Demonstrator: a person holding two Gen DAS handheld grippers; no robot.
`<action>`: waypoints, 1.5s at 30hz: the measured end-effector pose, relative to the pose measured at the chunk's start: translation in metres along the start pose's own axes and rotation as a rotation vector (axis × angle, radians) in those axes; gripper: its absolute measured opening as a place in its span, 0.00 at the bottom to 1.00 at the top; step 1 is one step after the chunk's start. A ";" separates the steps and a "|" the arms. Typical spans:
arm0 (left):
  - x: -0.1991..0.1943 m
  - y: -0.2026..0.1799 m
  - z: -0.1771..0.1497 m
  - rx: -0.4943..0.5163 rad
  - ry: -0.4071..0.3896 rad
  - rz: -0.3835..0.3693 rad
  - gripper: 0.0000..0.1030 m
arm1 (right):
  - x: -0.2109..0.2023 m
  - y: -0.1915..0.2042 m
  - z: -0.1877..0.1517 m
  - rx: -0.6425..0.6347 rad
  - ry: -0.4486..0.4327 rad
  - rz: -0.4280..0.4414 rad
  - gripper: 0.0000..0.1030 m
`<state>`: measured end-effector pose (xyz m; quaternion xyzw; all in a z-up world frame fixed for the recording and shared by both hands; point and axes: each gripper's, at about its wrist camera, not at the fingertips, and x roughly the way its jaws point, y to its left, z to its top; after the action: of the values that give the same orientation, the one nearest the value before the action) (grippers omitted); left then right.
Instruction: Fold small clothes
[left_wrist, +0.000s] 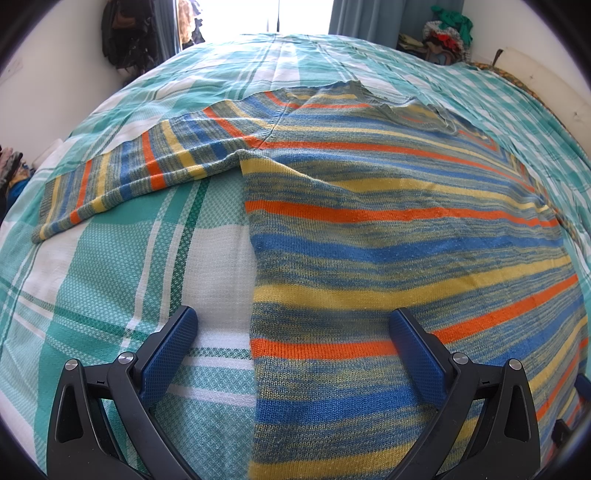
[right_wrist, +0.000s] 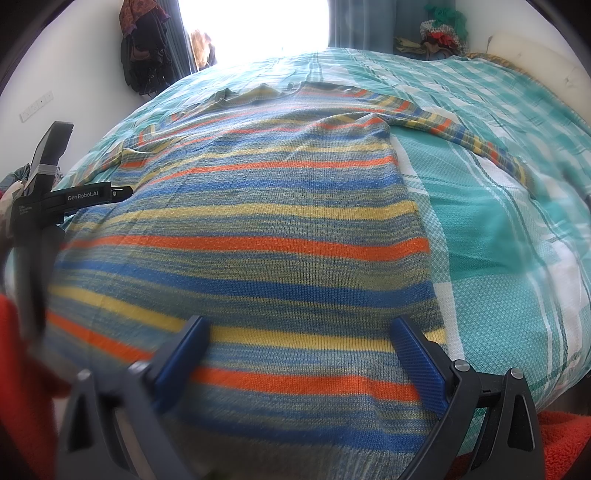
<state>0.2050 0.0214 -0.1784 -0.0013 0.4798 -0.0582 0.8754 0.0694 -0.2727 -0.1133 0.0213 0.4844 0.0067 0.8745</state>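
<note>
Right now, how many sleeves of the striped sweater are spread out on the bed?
2. The left sleeve lies angled out over the checked bedspread; the right sleeve stretches out on the sweater's other side. Neither is folded in.

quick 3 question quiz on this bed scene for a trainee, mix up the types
1. True or false: the striped sweater is already folded in half.
2. Which states fit the left gripper and right gripper? A both open, B both shut, C one of each.
3. What lies under the sweater?

Key:
1. False; it lies spread flat with sleeves out.
2. A.
3. The green checked bedsheet.
</note>
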 end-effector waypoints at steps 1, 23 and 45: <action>0.000 0.000 0.000 0.000 0.000 0.000 0.99 | 0.000 0.000 0.000 -0.001 0.000 0.000 0.95; 0.000 0.000 0.000 0.000 0.000 0.000 1.00 | 0.000 0.000 0.000 -0.001 0.000 0.000 0.96; 0.000 0.000 0.000 -0.001 0.000 0.000 1.00 | 0.000 0.001 -0.001 0.000 -0.001 -0.001 0.97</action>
<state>0.2054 0.0214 -0.1784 -0.0015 0.4797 -0.0579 0.8755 0.0689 -0.2719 -0.1137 0.0210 0.4842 0.0064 0.8747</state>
